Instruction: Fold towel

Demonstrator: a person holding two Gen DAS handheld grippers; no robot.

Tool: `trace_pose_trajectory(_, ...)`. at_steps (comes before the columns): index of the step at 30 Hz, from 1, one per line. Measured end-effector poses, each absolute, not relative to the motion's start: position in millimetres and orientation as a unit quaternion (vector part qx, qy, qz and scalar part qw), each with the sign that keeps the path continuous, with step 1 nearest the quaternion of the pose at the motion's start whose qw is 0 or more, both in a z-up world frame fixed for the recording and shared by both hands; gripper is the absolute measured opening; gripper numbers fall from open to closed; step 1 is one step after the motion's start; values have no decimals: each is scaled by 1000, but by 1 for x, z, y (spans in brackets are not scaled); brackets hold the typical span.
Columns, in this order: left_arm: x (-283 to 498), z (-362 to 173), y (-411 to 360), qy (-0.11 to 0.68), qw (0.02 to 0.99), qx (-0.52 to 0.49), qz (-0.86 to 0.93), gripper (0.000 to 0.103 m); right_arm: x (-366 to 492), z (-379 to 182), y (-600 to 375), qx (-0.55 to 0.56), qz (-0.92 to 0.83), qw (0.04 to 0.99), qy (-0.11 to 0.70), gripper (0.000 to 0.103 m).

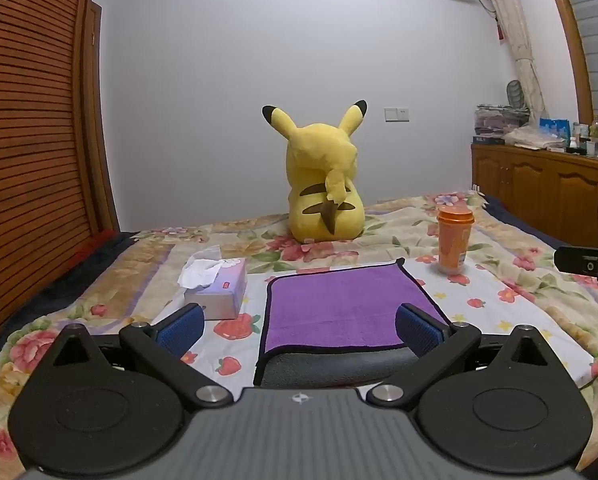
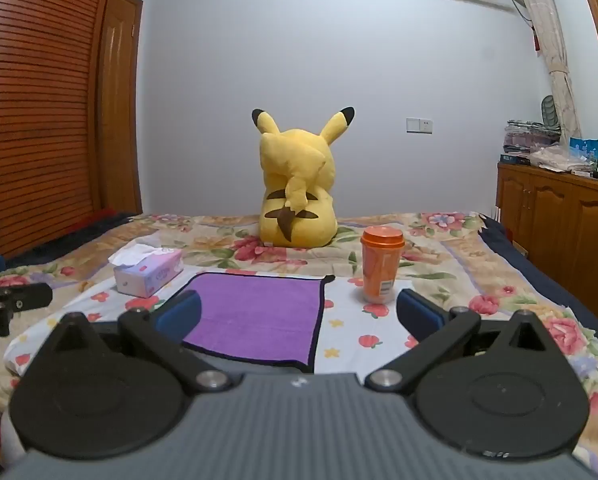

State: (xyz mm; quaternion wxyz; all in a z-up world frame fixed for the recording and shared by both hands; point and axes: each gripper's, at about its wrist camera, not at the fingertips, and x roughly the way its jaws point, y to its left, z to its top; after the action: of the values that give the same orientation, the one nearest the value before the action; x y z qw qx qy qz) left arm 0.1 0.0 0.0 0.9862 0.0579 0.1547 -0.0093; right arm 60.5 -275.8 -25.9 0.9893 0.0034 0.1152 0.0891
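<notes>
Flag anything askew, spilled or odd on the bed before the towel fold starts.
Nothing spilled or damaged. The purple microfibre towel with dark edging lies flat, its far right corner slightly peaked. The orange lidded cup stands upright, the tissue box sits beside the towel. Both grippers, left and right, are open and empty.

A home bedroom: floral-quilted bed (image 1: 379,236), plush toy (image 1: 323,176), wooden cabinets (image 1: 547,188)

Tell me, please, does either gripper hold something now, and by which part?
Nothing is held. The left gripper and the right gripper are both open above the purple towel, which lies flat on the bed.
</notes>
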Motion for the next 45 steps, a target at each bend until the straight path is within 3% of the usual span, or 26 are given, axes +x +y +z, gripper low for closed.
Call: trace_pose_trajectory(45,0,0,0,150,987,58,-9,103,62,-26,-279,7,88,990,115,103)
